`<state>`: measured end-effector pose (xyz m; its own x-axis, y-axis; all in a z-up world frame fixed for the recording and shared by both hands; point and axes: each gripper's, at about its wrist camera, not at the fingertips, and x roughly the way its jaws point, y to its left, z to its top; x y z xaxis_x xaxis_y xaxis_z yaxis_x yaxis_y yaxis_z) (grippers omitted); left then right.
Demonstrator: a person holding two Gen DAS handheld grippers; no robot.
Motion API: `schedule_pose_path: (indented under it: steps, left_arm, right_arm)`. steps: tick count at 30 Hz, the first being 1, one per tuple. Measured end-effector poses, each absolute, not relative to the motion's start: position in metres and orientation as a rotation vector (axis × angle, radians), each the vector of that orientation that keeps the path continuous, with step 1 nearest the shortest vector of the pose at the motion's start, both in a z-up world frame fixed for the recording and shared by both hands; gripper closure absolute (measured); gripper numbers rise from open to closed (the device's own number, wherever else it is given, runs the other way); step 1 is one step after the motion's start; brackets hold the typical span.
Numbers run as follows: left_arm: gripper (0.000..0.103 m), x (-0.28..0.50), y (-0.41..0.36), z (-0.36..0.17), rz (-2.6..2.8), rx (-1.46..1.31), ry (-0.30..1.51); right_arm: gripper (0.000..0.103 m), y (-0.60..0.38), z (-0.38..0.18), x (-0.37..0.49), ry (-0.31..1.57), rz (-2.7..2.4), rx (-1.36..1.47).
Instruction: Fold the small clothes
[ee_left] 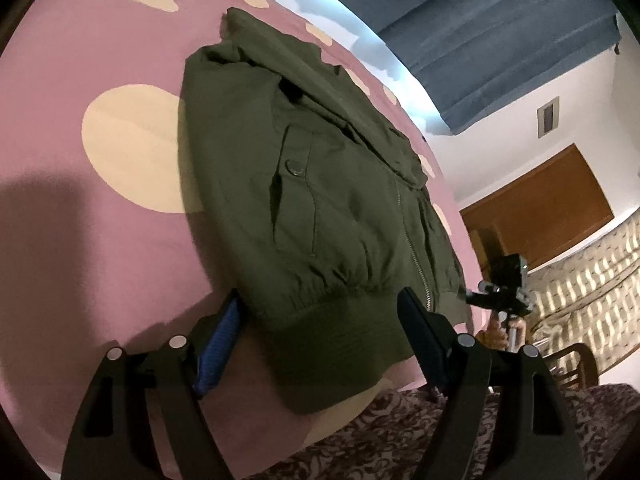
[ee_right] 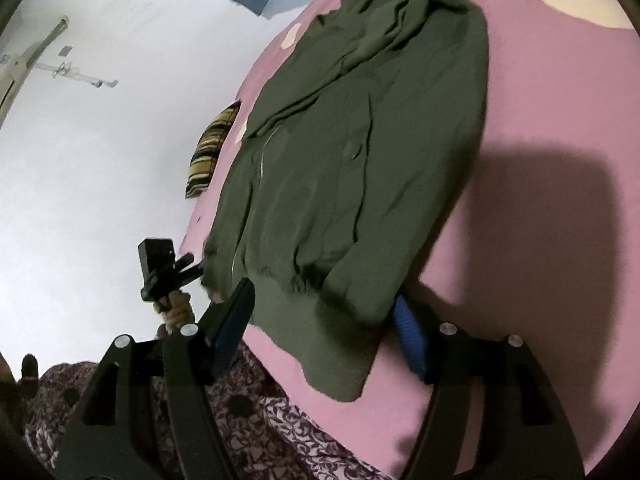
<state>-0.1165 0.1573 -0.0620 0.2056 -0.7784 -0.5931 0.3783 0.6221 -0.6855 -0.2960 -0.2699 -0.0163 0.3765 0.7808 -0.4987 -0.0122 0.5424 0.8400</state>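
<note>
Nearest, at the lower edge of both views: dark floral cloth (ee_left: 400, 432), running under the gripper frames.

Just above it, left gripper (ee_left: 320, 300), with fingers (ee_left: 218, 344) spread wide and released, pressing on nothing. Ribbed hem (ee_left: 340, 340) of the green jacket (ee_left: 320, 200) lying in the gap between them, one blue-padded finger at the jacket's side edge, the other over the hem close to the zip (ee_left: 408, 240).

Same on the other side: right gripper (ee_right: 324, 292) spread wide and released, straddling the opposite corner of the hem, its outer finger partly hidden behind the jacket's edge. Seen from the left wrist too, small, beyond the hem's far corner, with a hand (ee_left: 498, 332) below it.

Further on, the jacket itself: zipped, front up, flat on the bed (ee_left: 100, 60), hem towards the grippers, collar end away. Buttoned pocket flap (ee_left: 295, 167) midway up the front. Sleeves apparently folded in over the upper part, though hard to tell.

Beneath, pink sheet with cream spots, crossed by dark shadows on either side.

Beyond the bed: striped pillow (ee_right: 208, 152) at its edge, white wall (ee_right: 100, 140), blue curtain (ee_left: 480, 20), brown wooden panel (ee_left: 540, 208).
</note>
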Motion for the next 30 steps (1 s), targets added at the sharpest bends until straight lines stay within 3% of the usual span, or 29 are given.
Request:
schedule_pose_path:
  steps: [6,20,22,23,24,25,27,30]
  left_arm:
    - [0.046,-0.118,0.171,-0.068,-0.847,-0.462,1.126]
    - [0.033,-0.127,0.159,-0.067,-0.884,-0.461,1.172]
    - [0.042,-0.123,0.156,-0.069,-0.855,-0.482,1.187]
    - [0.053,-0.122,0.155,-0.069,-0.837,-0.477,1.191]
    - [0.064,-0.120,0.154,-0.072,-0.809,-0.471,1.206]
    - [0.065,-0.119,0.155,-0.073,-0.805,-0.486,1.215]
    - [0.072,-0.118,0.158,-0.075,-0.802,-0.507,1.226]
    - [0.077,-0.119,0.158,-0.072,-0.807,-0.503,1.218]
  right_arm:
    - [0.036,-0.267,-0.017,-0.296,1.087,0.676,0.881]
    - [0.036,-0.261,-0.017,-0.292,1.114,0.709,0.872]
    - [0.036,-0.261,-0.018,-0.293,1.113,0.712,0.863]
    - [0.037,-0.259,-0.018,-0.293,1.115,0.709,0.848]
    - [0.041,-0.257,-0.017,-0.293,1.120,0.702,0.829]
    - [0.046,-0.255,-0.016,-0.293,1.123,0.697,0.816]
    - [0.075,-0.251,-0.019,-0.292,1.146,0.669,0.778]
    - [0.086,-0.252,-0.025,-0.292,1.166,0.653,0.786]
